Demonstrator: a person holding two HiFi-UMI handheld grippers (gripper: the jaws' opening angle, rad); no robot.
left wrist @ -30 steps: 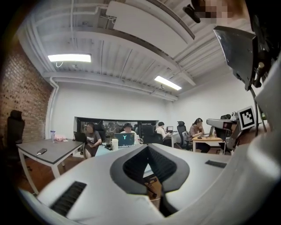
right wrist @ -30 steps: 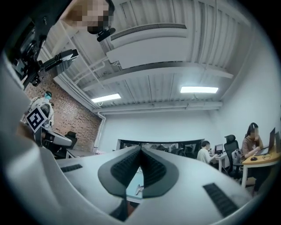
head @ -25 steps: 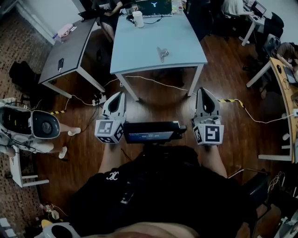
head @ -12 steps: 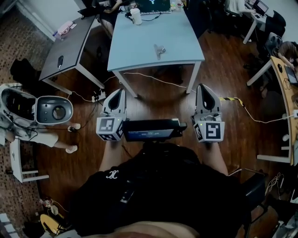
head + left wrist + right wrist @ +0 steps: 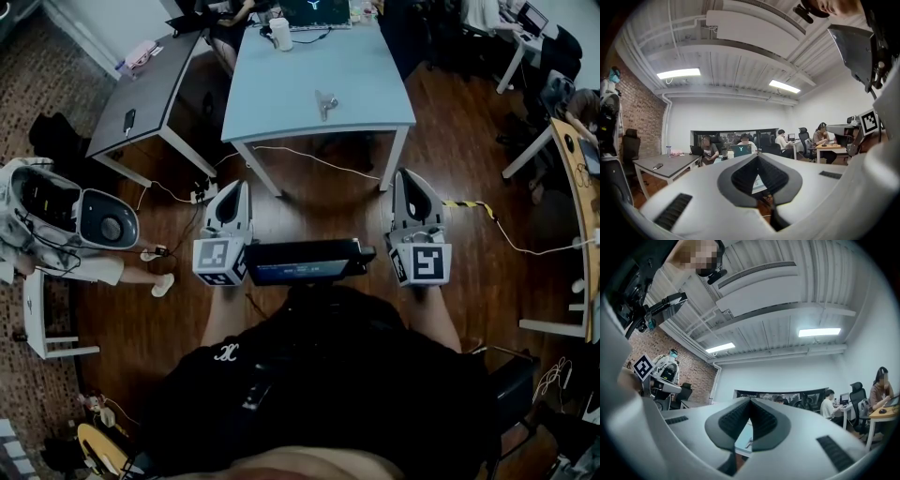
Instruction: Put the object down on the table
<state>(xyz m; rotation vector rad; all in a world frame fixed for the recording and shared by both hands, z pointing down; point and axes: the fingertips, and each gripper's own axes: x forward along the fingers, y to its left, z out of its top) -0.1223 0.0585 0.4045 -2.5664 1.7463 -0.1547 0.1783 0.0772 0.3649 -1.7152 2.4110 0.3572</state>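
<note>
Dark wood floor (image 5: 314, 214) lies beneath the white left gripper (image 5: 238, 187) and white right gripper (image 5: 404, 176), both closed on nothing. Farther off, the small silvery metal object (image 5: 325, 103) rests on the pale blue table (image 5: 309, 56); probably light, stiff and slick, best pinched across its middle

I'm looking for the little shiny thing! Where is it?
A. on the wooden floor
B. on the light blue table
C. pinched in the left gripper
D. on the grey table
B: the little shiny thing lies on top of the light blue table, towards its near edge.
</note>
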